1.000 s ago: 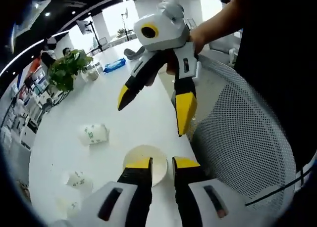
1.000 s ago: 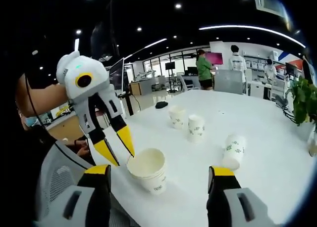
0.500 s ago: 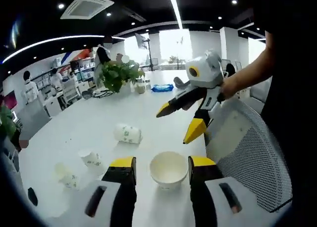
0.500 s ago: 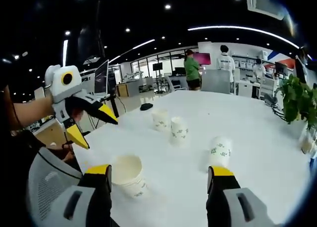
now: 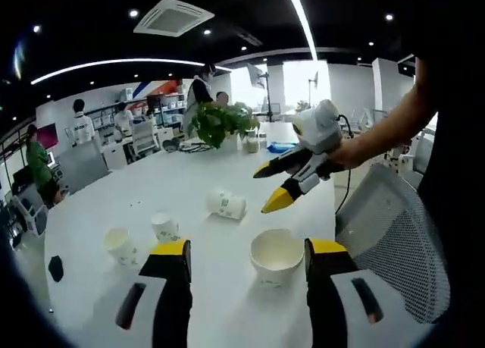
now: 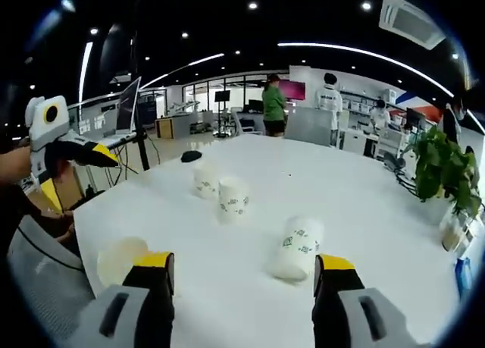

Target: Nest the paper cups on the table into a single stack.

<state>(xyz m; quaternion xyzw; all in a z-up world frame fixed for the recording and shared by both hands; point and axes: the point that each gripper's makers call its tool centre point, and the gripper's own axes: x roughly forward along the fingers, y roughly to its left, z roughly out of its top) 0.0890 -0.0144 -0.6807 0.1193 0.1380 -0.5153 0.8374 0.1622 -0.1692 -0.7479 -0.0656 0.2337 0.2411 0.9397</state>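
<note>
four paper cups sit on the big white table (image 6: 364, 204), with a grey mesh chair (image 5: 398, 242) at its near edge. in the left gripper view, the left gripper (image 5: 246, 258) stands with its jaws wide apart and holds nothing; the open stacked cups (image 5: 276, 255) stand upright on the table between its yellow tips, apart from both. the right gripper (image 5: 274, 187) comes in from the right above the table, its jaws parted a little and empty. beyond lie the tipped cup (image 5: 226, 204) on its side and two upright cups (image 5: 164, 226) (image 5: 120, 244), close together to the left.

in the right gripper view, the right gripper (image 6: 243, 263) is spread wide with nothing in it. the tipped cup (image 6: 297, 247) lies just ahead of its right jaw; the stacked cups (image 6: 120, 259) stand by its left jaw. the left gripper (image 6: 72, 171) shows at the far left, gaping and empty. each cup bears a small green printed mark, probably a logo, too small to read.
</note>
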